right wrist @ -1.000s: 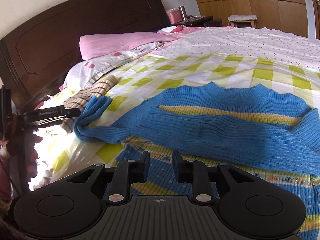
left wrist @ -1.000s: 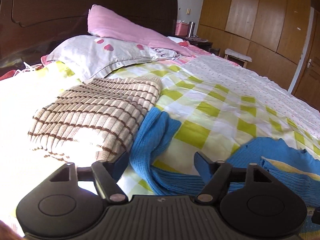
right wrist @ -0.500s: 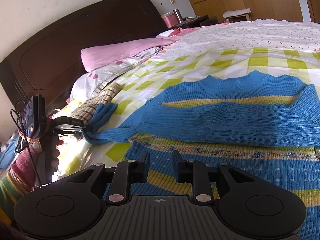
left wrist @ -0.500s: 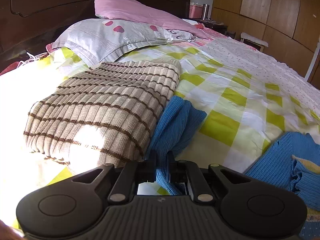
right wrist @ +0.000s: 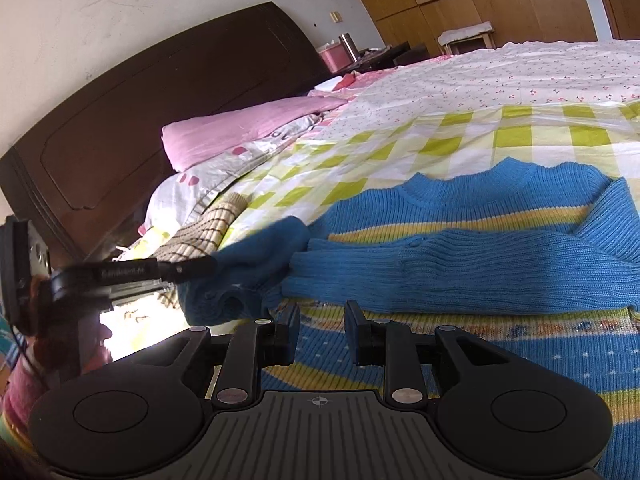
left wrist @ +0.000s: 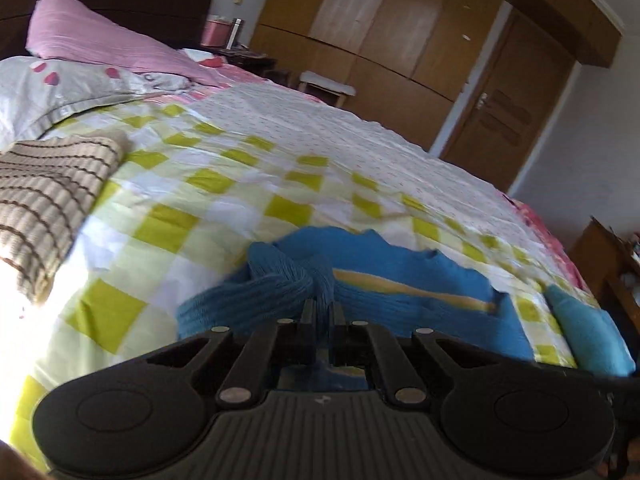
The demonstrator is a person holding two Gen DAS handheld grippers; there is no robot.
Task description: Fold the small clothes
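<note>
A blue knit sweater (right wrist: pixel 480 208) with yellow stripes lies flat on the checked bedspread (right wrist: pixel 400 136). One sleeve (right wrist: pixel 460 268) lies folded across its chest. My left gripper (left wrist: pixel 322 312) is shut on the other blue sleeve (left wrist: pixel 276 284) and holds it lifted over the sweater's left side; it also shows in the right wrist view (right wrist: pixel 208 266) with the sleeve (right wrist: pixel 256 256) bunched at its tip. My right gripper (right wrist: pixel 320 320) is open, empty, just above the sweater's patterned lower part (right wrist: pixel 520 360).
A folded beige striped sweater (left wrist: pixel 40 188) lies at the left on the bed. Pink pillow (left wrist: pixel 100 40) and grey pillow (left wrist: pixel 60 88) rest by the dark headboard (right wrist: pixel 140 120). A blue cloth (left wrist: pixel 584 332) lies at the right edge. Wooden wardrobes (left wrist: pixel 400 32) stand behind.
My left gripper closed on the blue sleeve, then lifted it and carried it right, toward the sweater's body. My right gripper stayed open over the sweater's lower part.
</note>
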